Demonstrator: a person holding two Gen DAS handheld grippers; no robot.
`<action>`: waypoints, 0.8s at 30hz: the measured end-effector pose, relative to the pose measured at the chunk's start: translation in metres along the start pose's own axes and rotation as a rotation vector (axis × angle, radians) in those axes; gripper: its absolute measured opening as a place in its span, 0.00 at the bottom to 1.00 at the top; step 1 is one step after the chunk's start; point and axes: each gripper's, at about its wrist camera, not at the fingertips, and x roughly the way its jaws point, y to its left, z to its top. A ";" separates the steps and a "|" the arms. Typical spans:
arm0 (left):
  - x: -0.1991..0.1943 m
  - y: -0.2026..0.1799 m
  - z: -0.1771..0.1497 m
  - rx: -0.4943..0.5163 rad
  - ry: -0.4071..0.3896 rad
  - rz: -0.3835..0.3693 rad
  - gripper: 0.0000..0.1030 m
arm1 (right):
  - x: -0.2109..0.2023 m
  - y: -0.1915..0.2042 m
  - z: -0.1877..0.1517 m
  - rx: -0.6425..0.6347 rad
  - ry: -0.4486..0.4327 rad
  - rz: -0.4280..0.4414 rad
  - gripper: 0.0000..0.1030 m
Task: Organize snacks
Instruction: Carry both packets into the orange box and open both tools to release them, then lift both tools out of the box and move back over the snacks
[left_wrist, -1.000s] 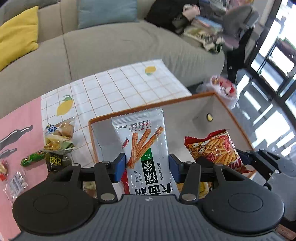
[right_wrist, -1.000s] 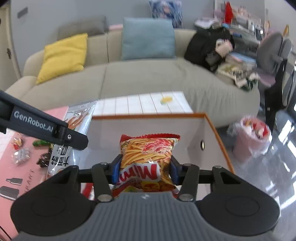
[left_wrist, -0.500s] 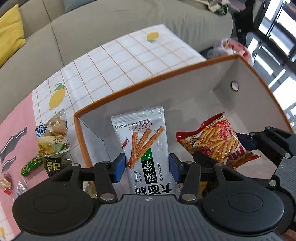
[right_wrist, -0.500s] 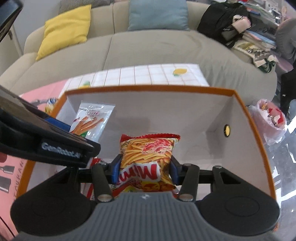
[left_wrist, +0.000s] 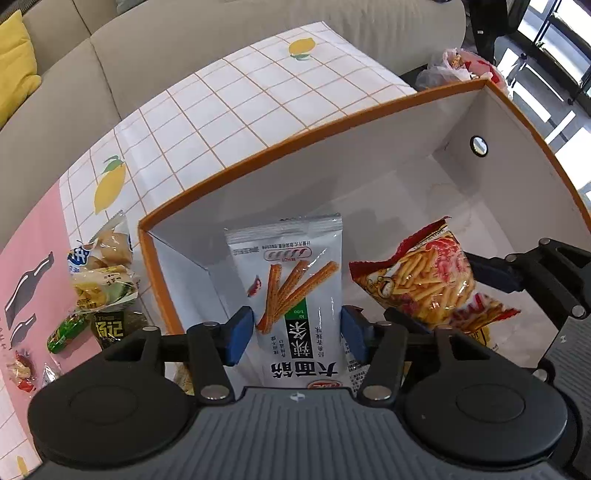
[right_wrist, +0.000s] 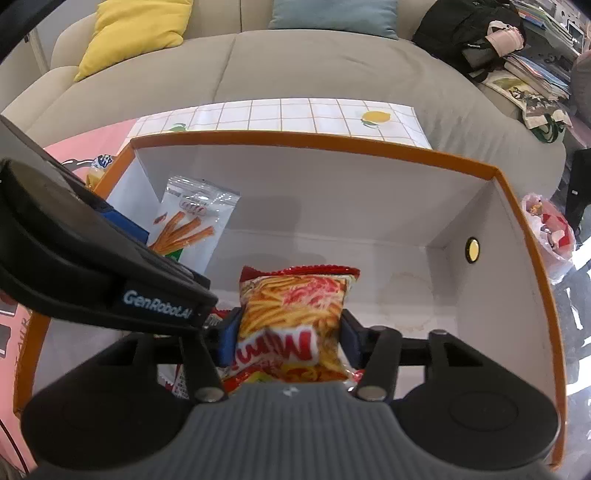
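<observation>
Since a second ago both grippers have sunk from above the rim down into the orange-rimmed box (left_wrist: 332, 127), so its white walls now fill both views. The left gripper (left_wrist: 297, 332) has the white packet of spicy sticks (left_wrist: 295, 280) between its blue fingers (left_wrist: 240, 334); the fingers are opening, and a thin gap shows at each side of the packet, which stands upright near the box's left wall. The right gripper (right_wrist: 290, 339) holds the red-and-yellow bag of fries snack (right_wrist: 295, 306) between its fingers (right_wrist: 227, 341), which are opening too, though they look to be touching the bag's sides. That bag sits toward the middle of the box, just right of the white packet. Outside the box, on the pink and lemon-print surface (left_wrist: 229, 110), lie several small wrapped snacks (left_wrist: 99, 273). A grey sofa (right_wrist: 295, 62) stands behind.
</observation>
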 end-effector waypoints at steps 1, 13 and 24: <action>-0.003 0.001 0.000 0.001 -0.009 0.004 0.65 | -0.002 0.000 0.001 -0.002 -0.002 -0.003 0.57; -0.081 0.023 -0.021 -0.059 -0.230 0.018 0.72 | -0.048 0.010 0.010 0.001 -0.044 -0.079 0.86; -0.155 0.056 -0.079 -0.180 -0.480 0.033 0.72 | -0.117 0.041 -0.008 0.171 -0.269 -0.068 0.90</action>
